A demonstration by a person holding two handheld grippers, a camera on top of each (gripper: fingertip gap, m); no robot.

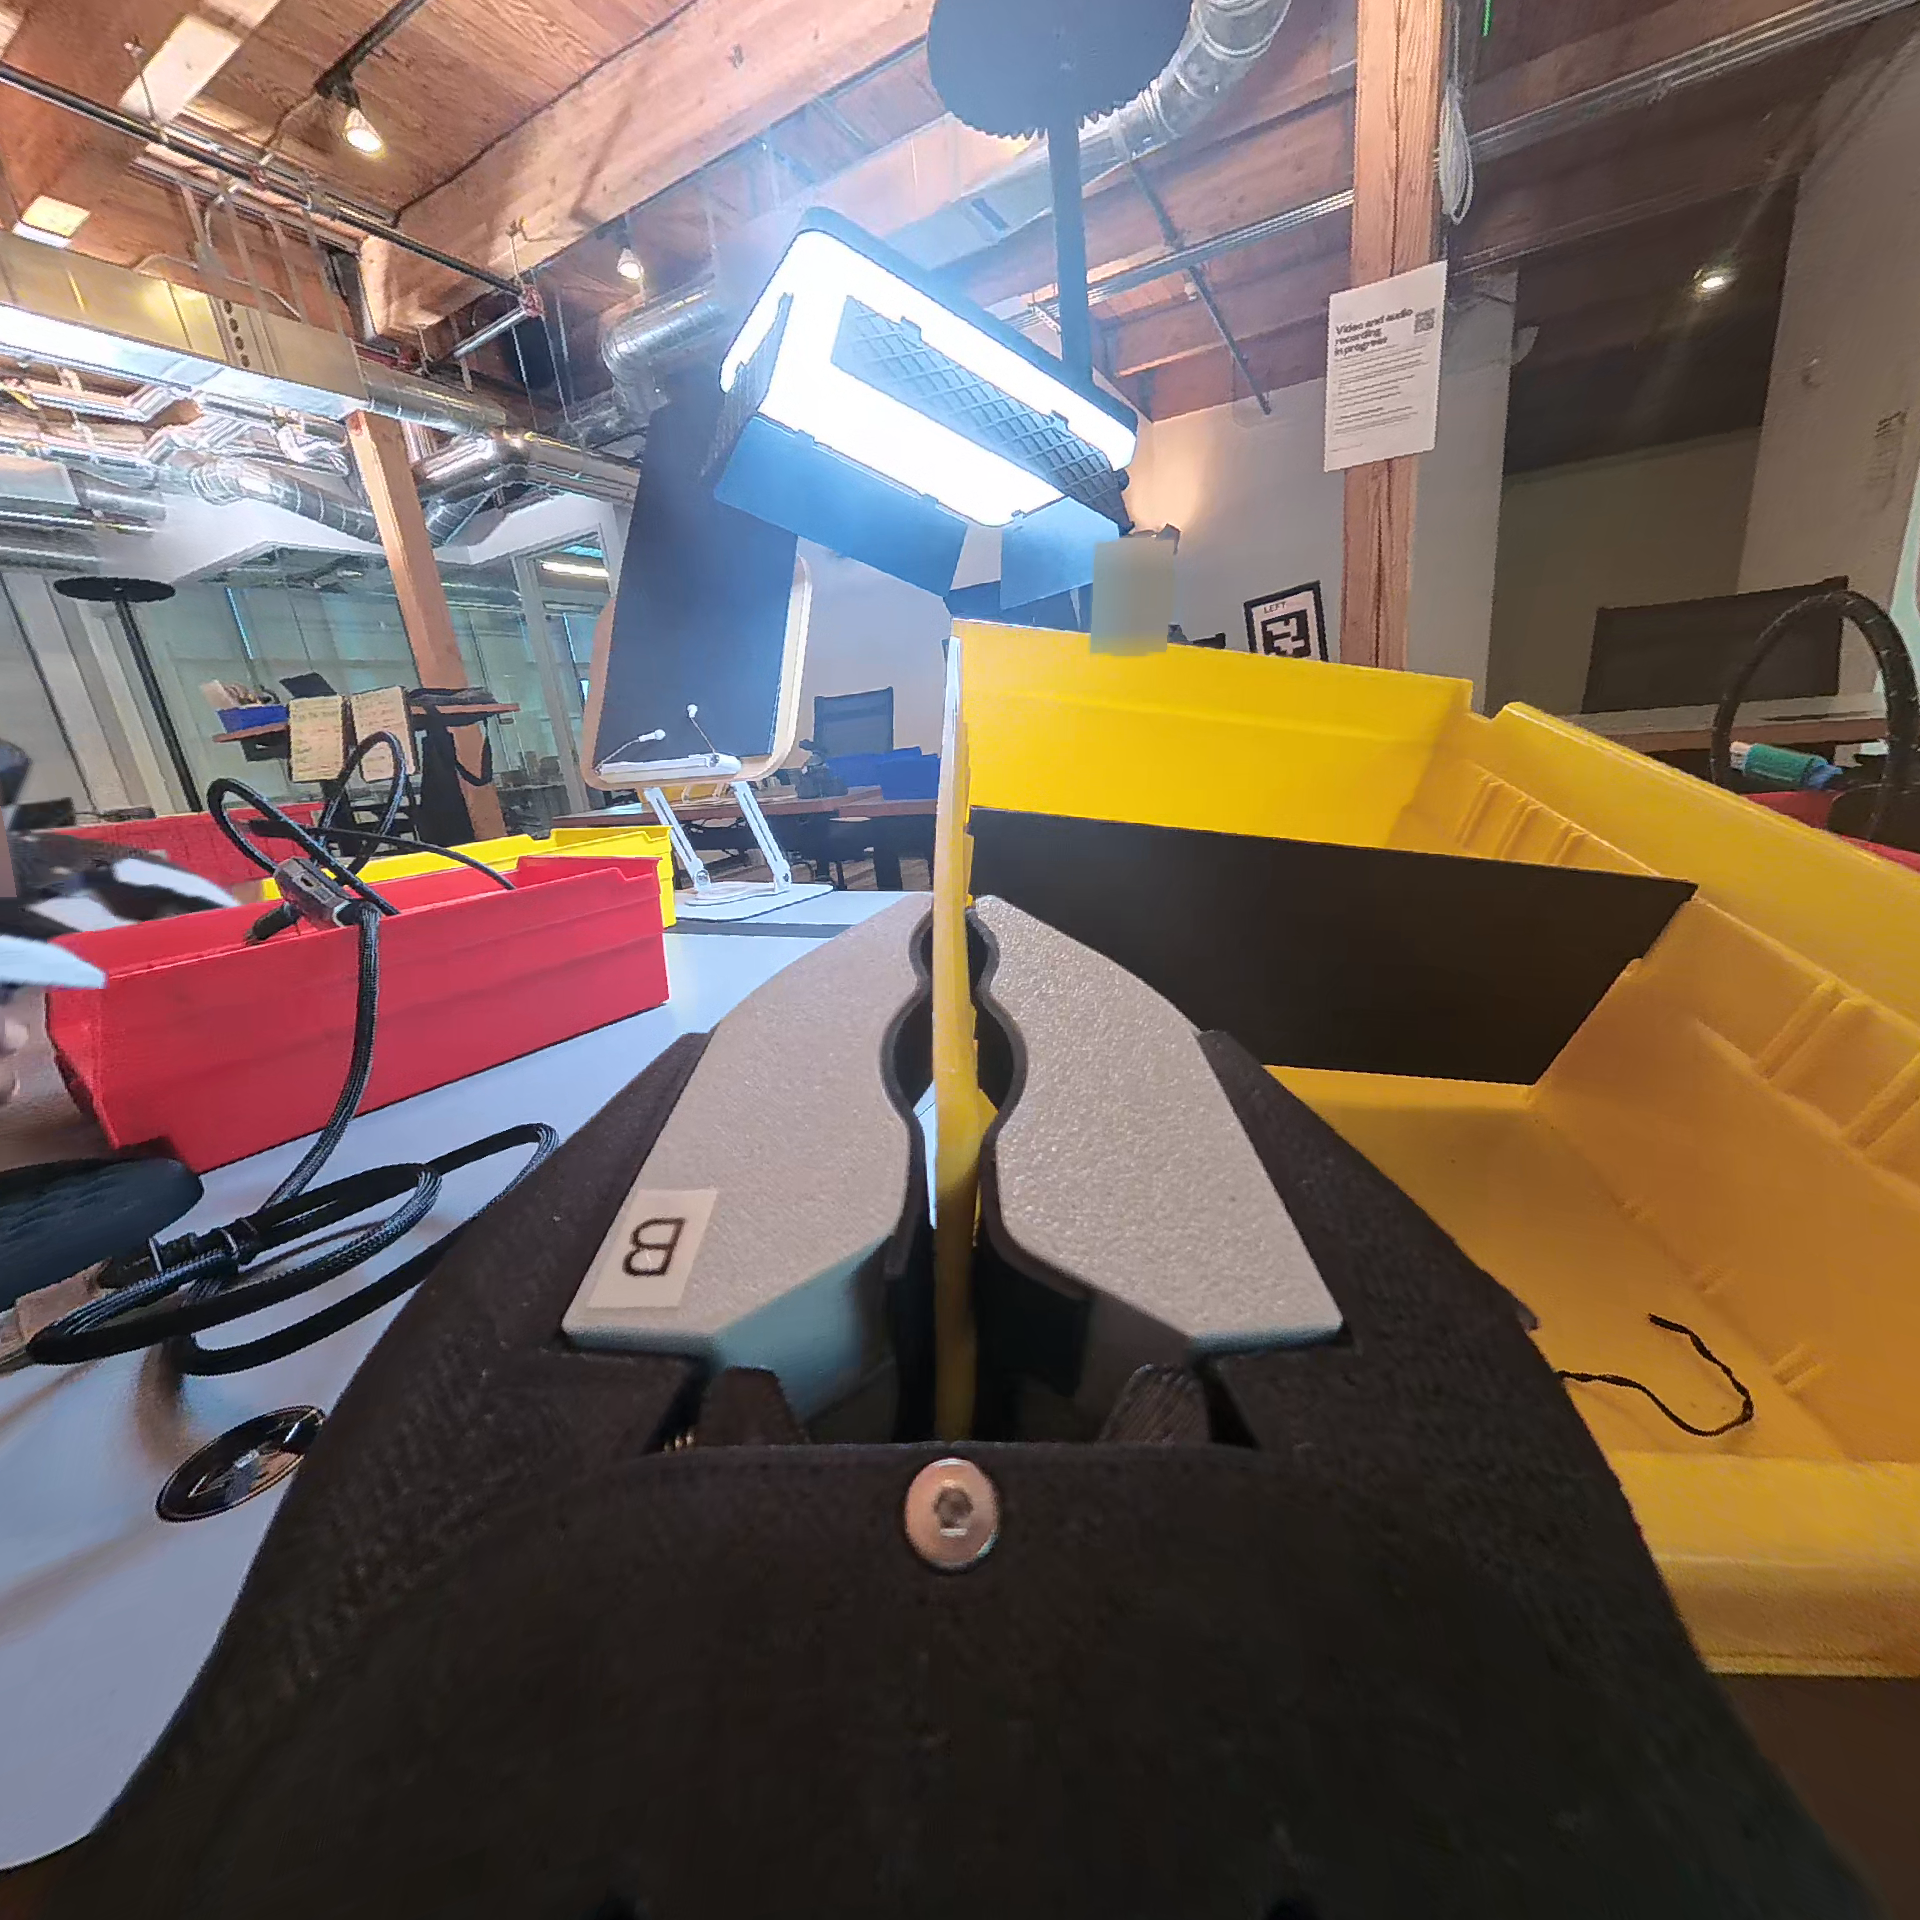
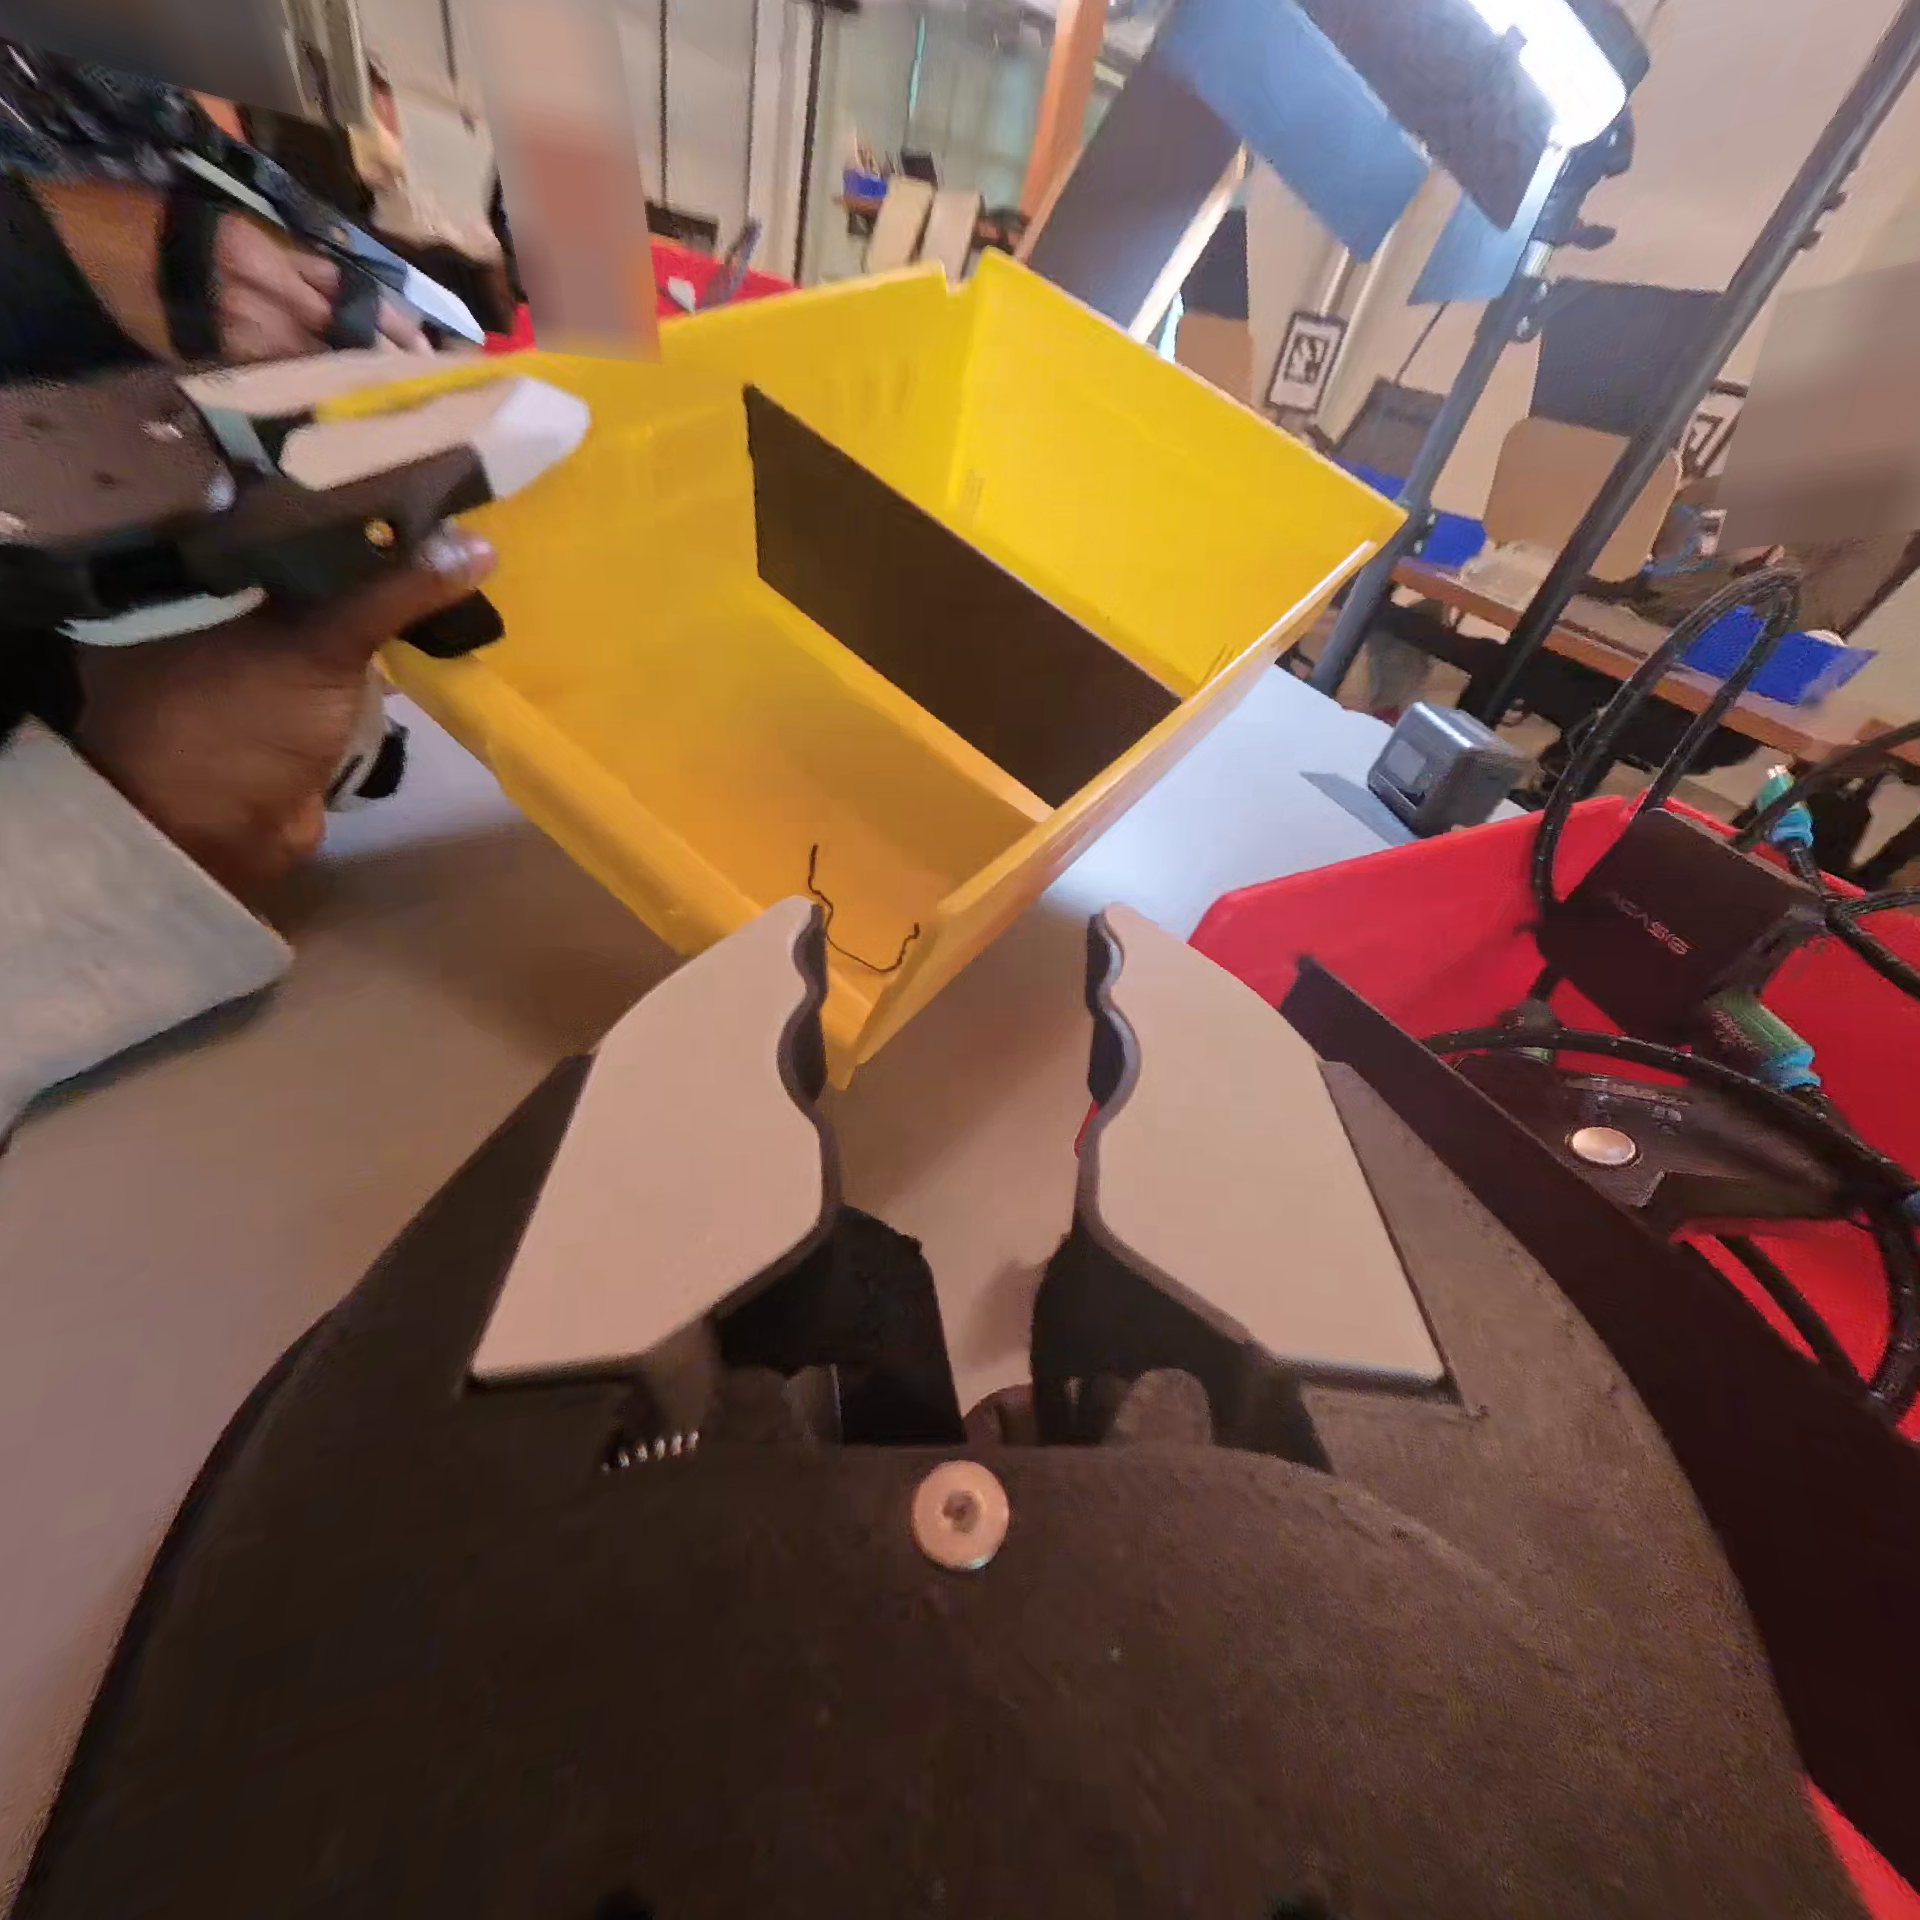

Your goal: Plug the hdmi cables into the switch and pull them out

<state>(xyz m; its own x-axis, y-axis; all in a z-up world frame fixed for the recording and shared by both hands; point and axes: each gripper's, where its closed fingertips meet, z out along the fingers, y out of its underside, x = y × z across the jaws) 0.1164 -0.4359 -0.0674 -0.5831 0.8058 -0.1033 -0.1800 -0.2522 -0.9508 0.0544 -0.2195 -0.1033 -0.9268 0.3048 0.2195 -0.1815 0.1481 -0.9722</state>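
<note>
Left gripper (image 1: 954, 997): jaws pinching the wall of the tilted yellow bin (image 1: 1351, 748). Right gripper (image 2: 956, 987): jaws spread, empty. The switch (image 2: 1673, 914) and cables (image 2: 1662, 686) lie in the red bin (image 2: 1382, 935) on the bench (image 2: 1226, 790); unplugging apparently remains.

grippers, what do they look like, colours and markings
Both the left gripper and the right gripper have a black, rough-textured body, one silver screw at the centre, and two flat grey fingers with wavy black inner edges. The left carries a white letter sticker.
</note>
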